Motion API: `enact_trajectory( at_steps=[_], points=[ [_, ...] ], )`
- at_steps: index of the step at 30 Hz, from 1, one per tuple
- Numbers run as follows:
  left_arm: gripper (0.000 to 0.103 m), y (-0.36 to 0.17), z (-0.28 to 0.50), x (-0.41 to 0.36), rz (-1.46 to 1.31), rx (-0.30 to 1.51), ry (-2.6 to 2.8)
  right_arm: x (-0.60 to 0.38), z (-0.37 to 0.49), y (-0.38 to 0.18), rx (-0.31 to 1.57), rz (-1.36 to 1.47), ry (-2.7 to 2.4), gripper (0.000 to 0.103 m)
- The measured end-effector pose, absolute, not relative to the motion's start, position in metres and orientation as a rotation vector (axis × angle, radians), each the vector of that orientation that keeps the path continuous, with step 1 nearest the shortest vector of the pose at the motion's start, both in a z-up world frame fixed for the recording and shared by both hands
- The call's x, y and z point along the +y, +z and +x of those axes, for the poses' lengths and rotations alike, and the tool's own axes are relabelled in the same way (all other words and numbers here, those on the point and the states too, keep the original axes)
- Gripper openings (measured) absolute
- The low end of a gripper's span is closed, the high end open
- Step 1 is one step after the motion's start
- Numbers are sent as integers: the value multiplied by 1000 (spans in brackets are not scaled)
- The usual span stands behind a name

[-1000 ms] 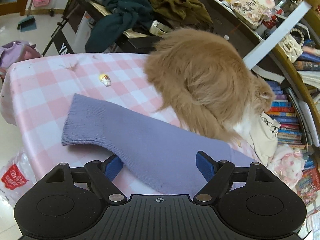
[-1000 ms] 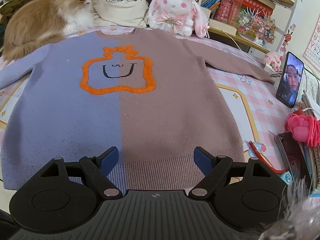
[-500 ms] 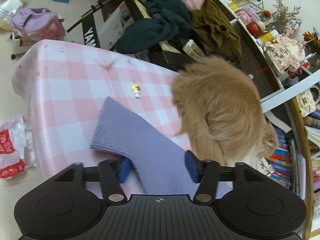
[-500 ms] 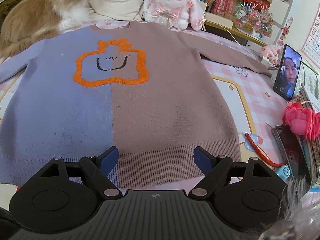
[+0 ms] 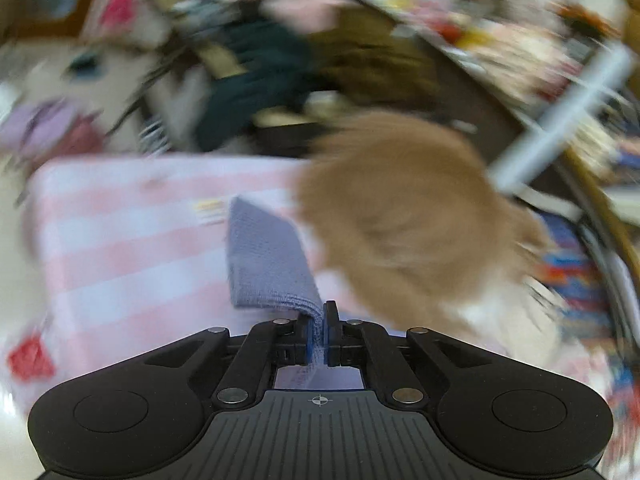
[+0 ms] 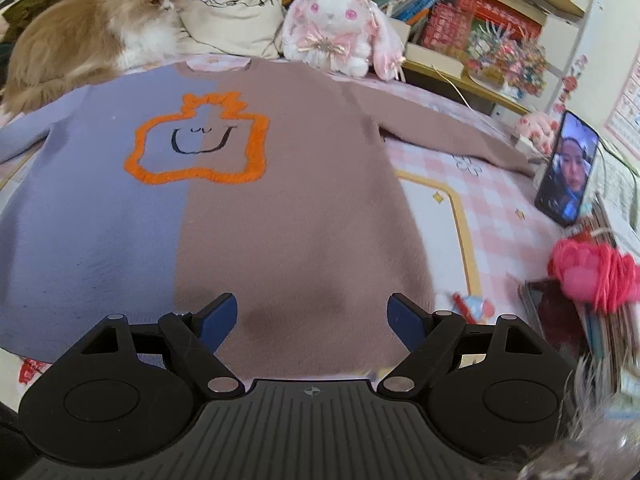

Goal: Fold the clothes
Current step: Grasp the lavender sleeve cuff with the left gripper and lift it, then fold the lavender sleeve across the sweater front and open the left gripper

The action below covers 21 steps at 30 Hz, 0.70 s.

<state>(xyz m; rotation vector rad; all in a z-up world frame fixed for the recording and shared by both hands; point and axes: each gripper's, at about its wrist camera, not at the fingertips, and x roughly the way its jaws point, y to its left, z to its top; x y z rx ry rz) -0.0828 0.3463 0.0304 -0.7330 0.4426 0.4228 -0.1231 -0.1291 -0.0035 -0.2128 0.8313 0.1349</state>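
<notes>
A sweater (image 6: 248, 208), lilac on the left half and brown on the right with an orange outline on the chest, lies flat on the pink checked table. In the blurred left wrist view my left gripper (image 5: 319, 320) is shut on the lilac sleeve (image 5: 264, 256), which stretches away from the jaws beside the cat. My right gripper (image 6: 312, 316) is open and empty, low over the brown hem area. The brown sleeve (image 6: 452, 140) lies stretched out to the right.
A ginger cat (image 6: 84, 44) sits at the sweater's left shoulder; it also shows in the left wrist view (image 5: 400, 220). A plush rabbit (image 6: 340, 28), a cream bag (image 6: 232, 20), a standing phone (image 6: 568, 172), pink yarn (image 6: 592, 272) and bookshelves ring the table.
My left gripper has closed on the lilac sleeve and is moving fast, blurring its view. My right gripper has moved forward over the hem and stays open.
</notes>
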Motion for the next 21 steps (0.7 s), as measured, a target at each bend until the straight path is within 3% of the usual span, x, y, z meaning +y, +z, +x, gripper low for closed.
enact_trajectory(
  at_steps=[10, 21],
  points=[
    [3, 90, 23, 191, -499, 457, 89, -161, -93, -5, 810, -286, 352, 81],
    [4, 83, 87, 88, -461, 548, 40, -188, -73, -15, 814, -303, 544, 81]
  ],
)
